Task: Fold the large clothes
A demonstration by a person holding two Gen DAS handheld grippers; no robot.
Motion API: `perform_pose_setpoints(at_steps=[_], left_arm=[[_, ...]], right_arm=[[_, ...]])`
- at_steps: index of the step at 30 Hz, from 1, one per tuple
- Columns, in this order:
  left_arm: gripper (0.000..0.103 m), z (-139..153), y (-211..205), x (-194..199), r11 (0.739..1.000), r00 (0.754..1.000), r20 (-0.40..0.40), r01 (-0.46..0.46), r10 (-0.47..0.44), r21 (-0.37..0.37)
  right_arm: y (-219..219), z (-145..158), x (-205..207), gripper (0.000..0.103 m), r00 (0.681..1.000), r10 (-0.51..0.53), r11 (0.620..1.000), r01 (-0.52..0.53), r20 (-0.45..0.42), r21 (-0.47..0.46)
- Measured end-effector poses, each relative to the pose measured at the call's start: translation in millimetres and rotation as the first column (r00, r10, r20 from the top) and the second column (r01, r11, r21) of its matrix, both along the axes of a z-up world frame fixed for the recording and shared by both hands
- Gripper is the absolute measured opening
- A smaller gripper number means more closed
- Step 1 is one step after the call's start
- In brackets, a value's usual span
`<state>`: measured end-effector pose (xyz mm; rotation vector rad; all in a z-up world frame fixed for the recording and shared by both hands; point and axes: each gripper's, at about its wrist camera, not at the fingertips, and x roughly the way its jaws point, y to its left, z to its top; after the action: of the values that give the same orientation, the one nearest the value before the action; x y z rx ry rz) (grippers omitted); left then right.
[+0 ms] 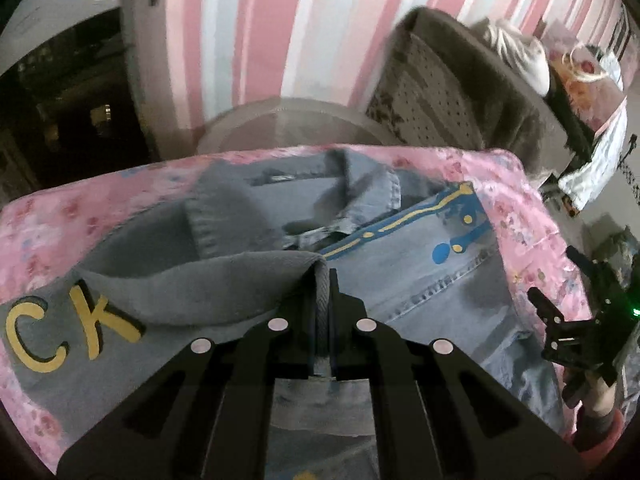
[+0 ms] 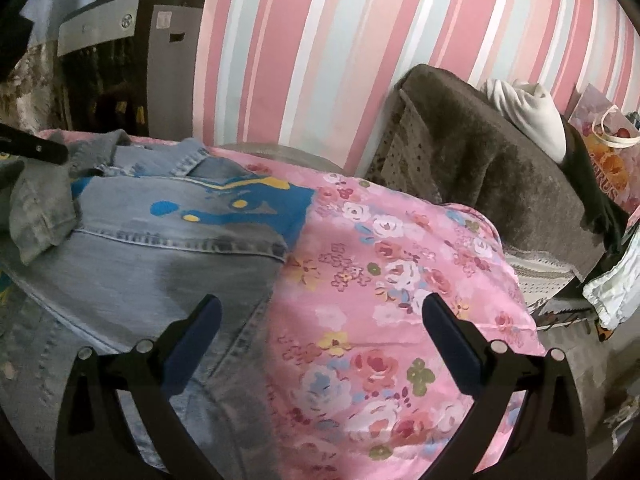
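The left gripper (image 1: 323, 280) is clenched on a fold of the denim jacket (image 1: 420, 280), a grey edge of cloth pinched between its closed fingers and lifted off the rest of the garment. From that pinch the held part drapes left, showing yellow letters "CK" (image 1: 60, 332) on its underside. Ahead of the fingers lie the jacket's collar (image 1: 360, 188) and a blue and yellow print (image 1: 452, 220).

The right gripper (image 2: 320, 320) is released, its fingers spread wide with nothing between them. It hangs over the jacket's right edge: the left finger (image 2: 196, 332) is above denim, the right finger (image 2: 452, 332) above the sheet. In the left wrist view this gripper shows at the far right, apart from the cloth, with a hand (image 1: 600, 396) under it.

The jacket lies spread on a pink floral sheet (image 2: 400, 280), with sheet bare to its right. Behind runs a wall of pink, white and pale blue stripes (image 2: 320, 60). To the right stands a brown fuzzy chair (image 2: 500, 168) with a white bundle (image 2: 532, 112) on it and a floral bag (image 2: 608, 152) beyond. A dark shelf unit (image 2: 132, 60) stands at the left
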<state>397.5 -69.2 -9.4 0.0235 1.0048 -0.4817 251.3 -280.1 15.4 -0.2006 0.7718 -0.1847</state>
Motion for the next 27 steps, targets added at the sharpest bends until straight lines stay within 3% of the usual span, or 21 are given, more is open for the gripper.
perform_pose_setpoints(at_steps=[5, 10, 13, 15, 16, 18, 22, 27], left_arm=[[0.003, -20, -20, 13, 0.997, 1.0, 0.0, 0.004, -0.004, 0.072], [0.016, -24, -15, 12, 0.995, 1.0, 0.003, 0.016, -0.016, 0.094], [0.041, -18, -12, 7, 0.992, 0.999, 0.011, 0.045, -0.046, 0.118], [0.084, -12, -7, 1, 0.991, 0.998, 0.023, 0.053, -0.056, 0.123], [0.091, -7, -4, -5, 0.988, 0.997, 0.059, 0.034, -0.043, 0.151], [0.093, 4, 1, -15, 0.983, 0.992, 0.113, 0.032, -0.053, 0.18], [0.093, 19, 20, -26, 0.983, 0.989, 0.133, 0.034, -0.058, 0.178], [0.098, 27, 66, -30, 0.973, 0.98, 0.198, -0.052, 0.007, 0.224]], right_arm=[[-5, -8, 8, 0.1, 1.0, 0.003, 1.0, -0.003, -0.03, 0.01], [-1, -12, 12, 0.1, 0.998, 0.029, 0.999, -0.028, -0.057, 0.017], [7, -8, 15, 0.1, 0.997, 0.052, 0.998, -0.05, -0.058, 0.032], [13, -4, 17, 0.1, 0.996, 0.07, 0.996, -0.068, -0.056, 0.049], [18, -2, 20, 0.1, 0.995, 0.084, 0.995, -0.081, -0.056, 0.066], [26, 1, 23, 0.1, 0.993, 0.105, 0.991, -0.1, -0.054, 0.083], [49, 8, 28, 0.1, 0.985, 0.167, 0.979, -0.16, -0.051, 0.127], [82, 12, 27, 0.096, 0.964, 0.262, 0.959, -0.256, -0.039, 0.123]])
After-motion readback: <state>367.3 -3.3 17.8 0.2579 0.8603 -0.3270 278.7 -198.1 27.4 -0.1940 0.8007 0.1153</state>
